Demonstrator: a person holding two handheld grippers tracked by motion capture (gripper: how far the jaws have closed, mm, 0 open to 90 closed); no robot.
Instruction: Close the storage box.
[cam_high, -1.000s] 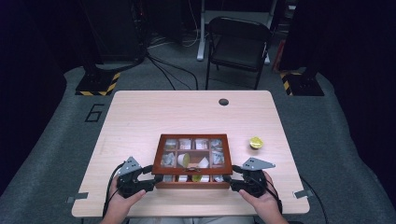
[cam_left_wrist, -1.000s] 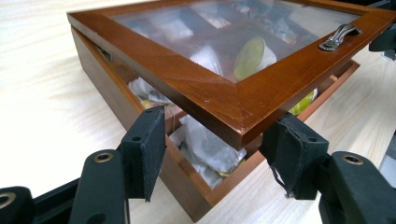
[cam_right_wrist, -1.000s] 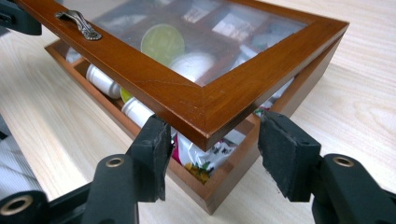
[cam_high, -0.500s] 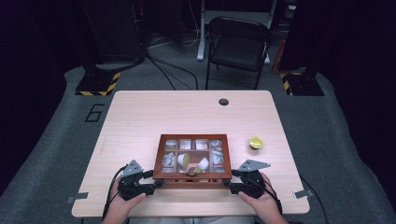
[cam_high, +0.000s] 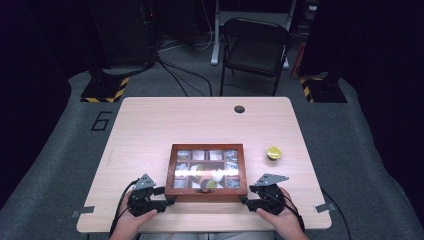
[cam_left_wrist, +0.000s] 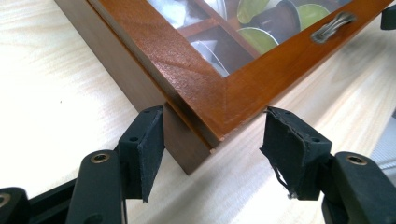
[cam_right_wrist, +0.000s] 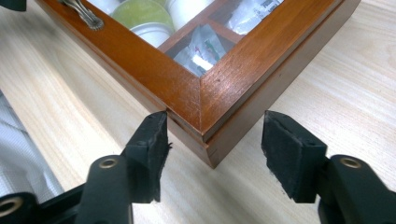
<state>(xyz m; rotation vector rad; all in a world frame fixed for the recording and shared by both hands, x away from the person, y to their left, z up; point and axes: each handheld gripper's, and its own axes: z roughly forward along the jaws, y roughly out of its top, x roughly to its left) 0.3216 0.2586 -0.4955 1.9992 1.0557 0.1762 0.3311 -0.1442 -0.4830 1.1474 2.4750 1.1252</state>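
Note:
A brown wooden box (cam_high: 170, 170) with a glass lid lies near the table's front edge, with capsules and sachets in its compartments. My left gripper (cam_high: 167, 201) is at its near left corner and my right gripper (cam_high: 246, 201) at its near right corner. In the left gripper view, the open left gripper (cam_left_wrist: 212, 140) straddles the box corner (cam_left_wrist: 187, 107); its jaws have just been opening. In the right gripper view, the right gripper (cam_right_wrist: 215, 135) also stands open around the other corner (cam_right_wrist: 219, 93), its jaws just widened too. The lid's metal handle (cam_left_wrist: 332, 25) sits on the front rail.
A small yellow-topped capsule (cam_high: 273, 152) sits on the table right of the box. A round cable hole (cam_high: 239, 109) is at the table's far edge. A black folding chair (cam_high: 255, 47) stands behind the table.
Both grippers have edged slightly inward along the front edge toward the box's near corners. The box stays where it was.

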